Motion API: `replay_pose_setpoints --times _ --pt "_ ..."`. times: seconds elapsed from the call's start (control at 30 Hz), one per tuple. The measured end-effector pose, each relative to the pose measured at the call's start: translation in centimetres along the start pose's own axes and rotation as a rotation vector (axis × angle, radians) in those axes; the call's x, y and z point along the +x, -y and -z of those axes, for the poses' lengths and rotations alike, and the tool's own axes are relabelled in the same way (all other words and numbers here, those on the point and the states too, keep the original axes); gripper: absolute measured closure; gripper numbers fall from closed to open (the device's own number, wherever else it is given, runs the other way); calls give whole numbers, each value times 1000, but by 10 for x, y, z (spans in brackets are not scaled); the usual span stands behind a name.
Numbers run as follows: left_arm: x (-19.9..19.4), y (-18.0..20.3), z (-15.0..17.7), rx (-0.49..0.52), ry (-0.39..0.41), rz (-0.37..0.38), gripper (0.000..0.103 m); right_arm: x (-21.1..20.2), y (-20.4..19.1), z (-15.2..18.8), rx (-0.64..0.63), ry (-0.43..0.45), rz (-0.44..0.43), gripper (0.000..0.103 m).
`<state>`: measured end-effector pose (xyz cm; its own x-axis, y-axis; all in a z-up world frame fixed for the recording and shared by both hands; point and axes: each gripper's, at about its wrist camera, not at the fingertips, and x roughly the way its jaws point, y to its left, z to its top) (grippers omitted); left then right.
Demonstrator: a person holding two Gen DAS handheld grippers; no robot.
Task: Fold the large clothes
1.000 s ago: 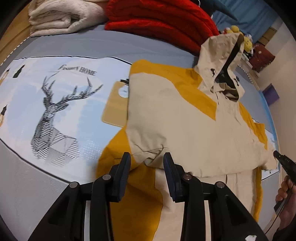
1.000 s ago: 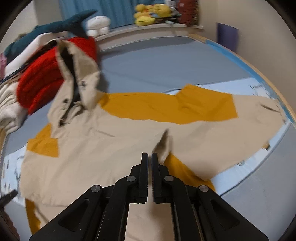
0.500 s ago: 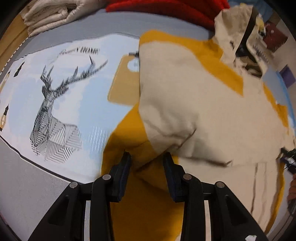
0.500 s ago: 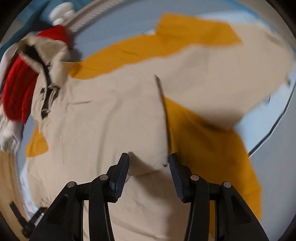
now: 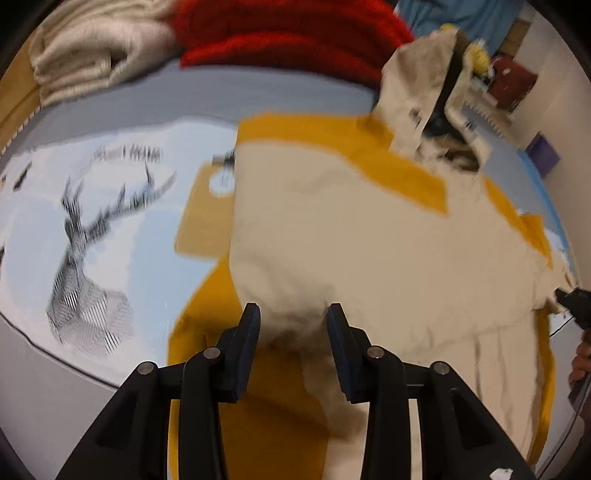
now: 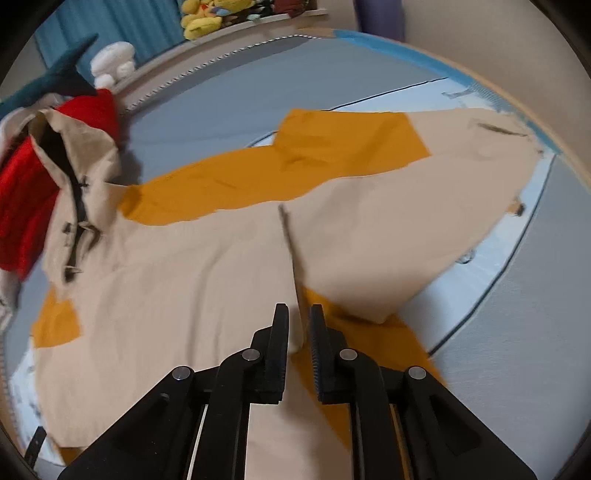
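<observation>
A beige and mustard hooded jacket point(image 5: 369, 236) lies on the bed, one sleeve folded across its body; it also fills the right wrist view point(image 6: 207, 266). Its hood point(image 5: 424, 85) stands up at the far end. My left gripper point(image 5: 291, 321) is open, its fingers on either side of a bunched beige fold at the jacket's near edge. My right gripper point(image 6: 297, 325) is nearly closed on a thin raised ridge of the jacket's cloth. The right gripper's tip point(image 5: 572, 302) shows at the right edge of the left wrist view.
A bedsheet with a deer print point(image 5: 85, 236) lies left of the jacket. Folded cream point(image 5: 92, 55) and red point(image 5: 288, 33) blankets are stacked at the far end. Plush toys point(image 6: 207, 18) sit on a shelf by a blue curtain. The bed's edge point(image 6: 554, 369) is at right.
The right gripper went from shut to open and has now closed again on a jacket fold. The left gripper stayed open and moved in over the bunched near edge.
</observation>
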<state>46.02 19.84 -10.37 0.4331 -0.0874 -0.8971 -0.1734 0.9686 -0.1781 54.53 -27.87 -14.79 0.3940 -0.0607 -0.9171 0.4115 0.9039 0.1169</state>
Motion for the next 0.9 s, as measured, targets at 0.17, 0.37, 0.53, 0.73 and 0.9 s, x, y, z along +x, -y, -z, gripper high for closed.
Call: replay_pose_setpoints --times 0.17,0.37,0.53,0.73,0.9 --pt "21 -4 9 -9 -92 -61 69 -1 -7 1 -21 7 -151 88" --pt "16 -3 15 6 -78 -94 69 48 -8 25 -15 -231 -183 84" --pt "-7 9 10 24 0 -47 69 35 -17 21 -51 -174 -168 82" --pt "-8 21 8 42 52 23 69 16 -21 13 -110 -90 -142 81" --pt "25 15 17 17 -41 14 69 24 -23 14 -127 -127 -167 77"
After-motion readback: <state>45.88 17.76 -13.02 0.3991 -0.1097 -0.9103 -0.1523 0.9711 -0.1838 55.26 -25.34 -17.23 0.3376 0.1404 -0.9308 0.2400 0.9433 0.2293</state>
